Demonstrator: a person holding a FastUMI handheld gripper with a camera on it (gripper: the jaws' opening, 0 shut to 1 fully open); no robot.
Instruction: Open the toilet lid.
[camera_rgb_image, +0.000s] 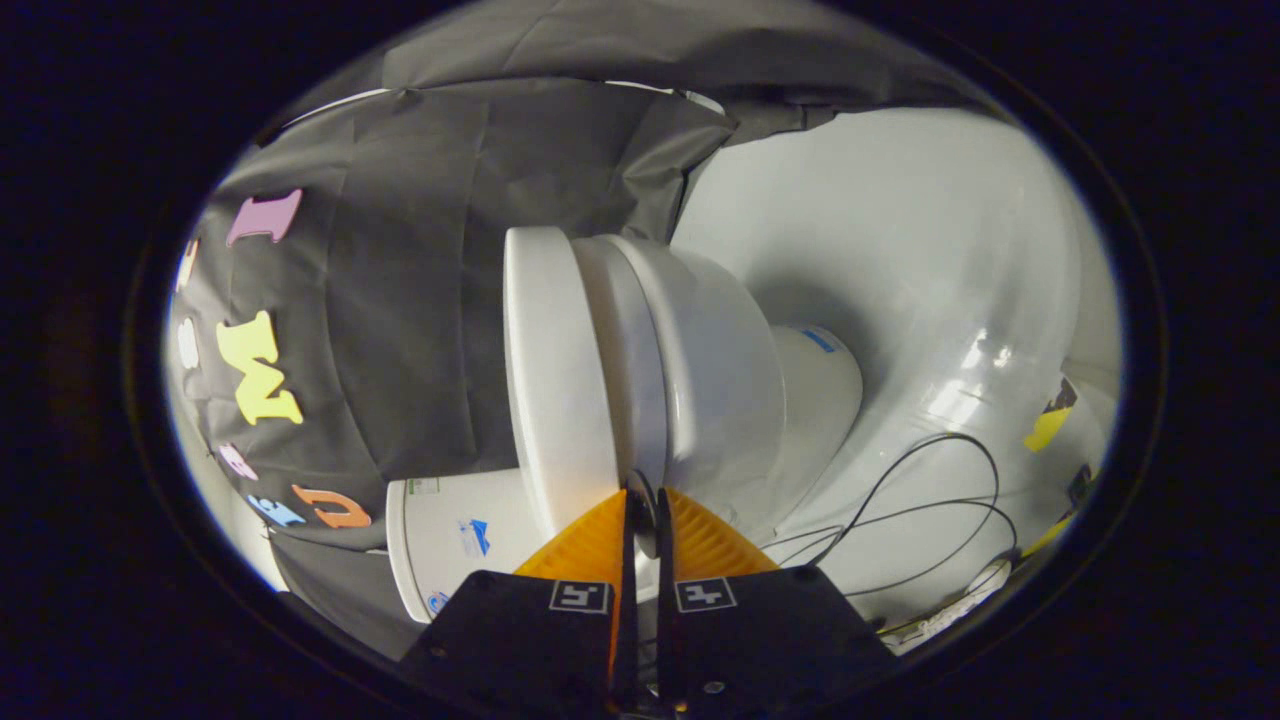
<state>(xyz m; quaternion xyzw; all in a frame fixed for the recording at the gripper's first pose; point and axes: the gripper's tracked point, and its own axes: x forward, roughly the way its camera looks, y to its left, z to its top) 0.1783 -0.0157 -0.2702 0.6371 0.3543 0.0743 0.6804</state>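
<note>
Currently the tool (648, 500) is nearly closed, fingers a sliver apart with nothing visibly pinched, the toilet lid (555, 380) edge just ahead of the tips, so a shallow bite likely slips off when lifting.

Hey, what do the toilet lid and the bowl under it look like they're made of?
The toilet lid looks like smooth white plastic with a satin sheen: thin, even, softly lit. The bowl looks like glazed ceramic, going by its thick rounded body and glossy reflections, though the picture can't confirm either. The gripper has its fingers nearly together at the lid's edge; whether they pinch it is unclear.
</note>
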